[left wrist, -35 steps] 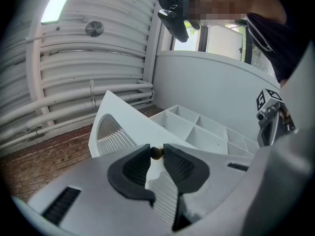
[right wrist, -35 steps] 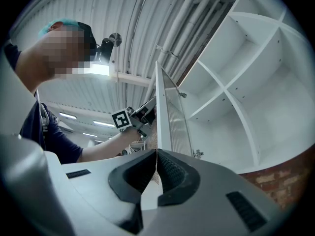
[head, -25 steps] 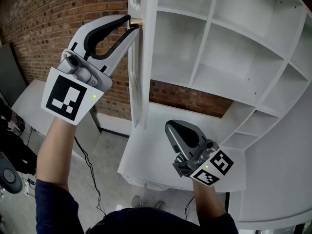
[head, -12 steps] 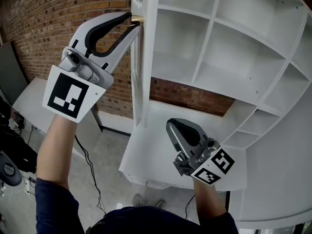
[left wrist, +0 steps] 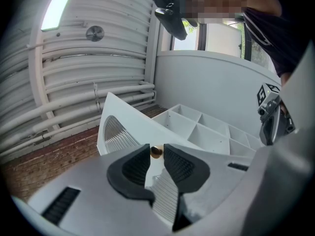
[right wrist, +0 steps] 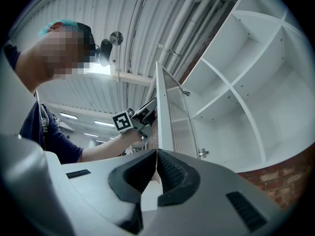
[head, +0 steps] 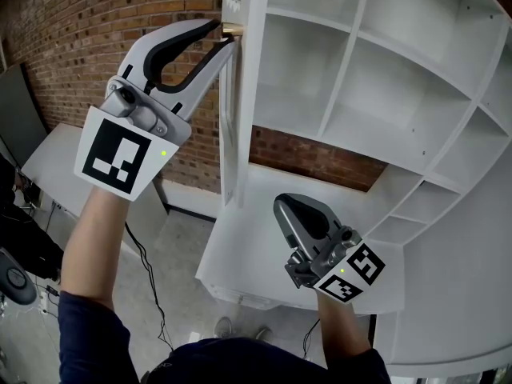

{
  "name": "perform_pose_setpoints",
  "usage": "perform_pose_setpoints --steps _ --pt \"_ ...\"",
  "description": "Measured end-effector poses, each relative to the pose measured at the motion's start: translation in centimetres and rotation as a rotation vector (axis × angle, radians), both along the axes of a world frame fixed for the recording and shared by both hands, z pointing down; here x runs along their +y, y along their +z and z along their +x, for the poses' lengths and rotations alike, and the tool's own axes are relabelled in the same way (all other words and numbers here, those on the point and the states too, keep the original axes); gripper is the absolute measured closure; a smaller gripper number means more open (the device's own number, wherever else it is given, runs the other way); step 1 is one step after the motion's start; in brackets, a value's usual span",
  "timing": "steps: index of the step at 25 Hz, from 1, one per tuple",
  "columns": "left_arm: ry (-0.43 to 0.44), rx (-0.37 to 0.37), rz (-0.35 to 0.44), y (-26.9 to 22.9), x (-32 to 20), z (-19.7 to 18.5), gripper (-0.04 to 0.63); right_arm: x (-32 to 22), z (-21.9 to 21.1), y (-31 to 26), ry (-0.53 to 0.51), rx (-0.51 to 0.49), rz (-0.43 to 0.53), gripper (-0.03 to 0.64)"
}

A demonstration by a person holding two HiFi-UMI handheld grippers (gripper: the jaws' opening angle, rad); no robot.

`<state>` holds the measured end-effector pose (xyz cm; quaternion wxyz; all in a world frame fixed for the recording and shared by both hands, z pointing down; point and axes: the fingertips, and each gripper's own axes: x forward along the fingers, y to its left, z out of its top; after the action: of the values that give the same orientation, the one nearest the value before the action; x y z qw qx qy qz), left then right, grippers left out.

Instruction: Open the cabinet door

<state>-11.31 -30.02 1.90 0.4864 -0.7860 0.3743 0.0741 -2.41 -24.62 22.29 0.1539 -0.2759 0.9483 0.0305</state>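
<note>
The cabinet door (head: 232, 118) stands swung wide off the cabinet (head: 346, 58), so I judge little is left but letting go: the fingers of my left gripper (head: 225, 36), just easing apart, pinch its brass knob (head: 232, 30), while my right gripper (head: 282, 208) idles, fingers pressed together, empty.

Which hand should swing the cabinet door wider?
Left. The left hand-held gripper has the brass knob between its jaws, which have just been opening; the right hand-held gripper hangs shut, away from the door.
</note>
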Motion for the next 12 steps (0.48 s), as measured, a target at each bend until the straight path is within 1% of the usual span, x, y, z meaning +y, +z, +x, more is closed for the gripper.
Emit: perform_pose_setpoints --steps 9,12 --pt "0.021 0.045 -0.023 1.1 1.8 -0.6 0.509 0.3 -0.4 -0.1 -0.004 0.007 -0.005 0.591" --pt "0.036 0.071 -0.053 2.8 2.7 -0.4 0.542 0.5 -0.4 0.1 -0.010 0.010 -0.004 0.591"
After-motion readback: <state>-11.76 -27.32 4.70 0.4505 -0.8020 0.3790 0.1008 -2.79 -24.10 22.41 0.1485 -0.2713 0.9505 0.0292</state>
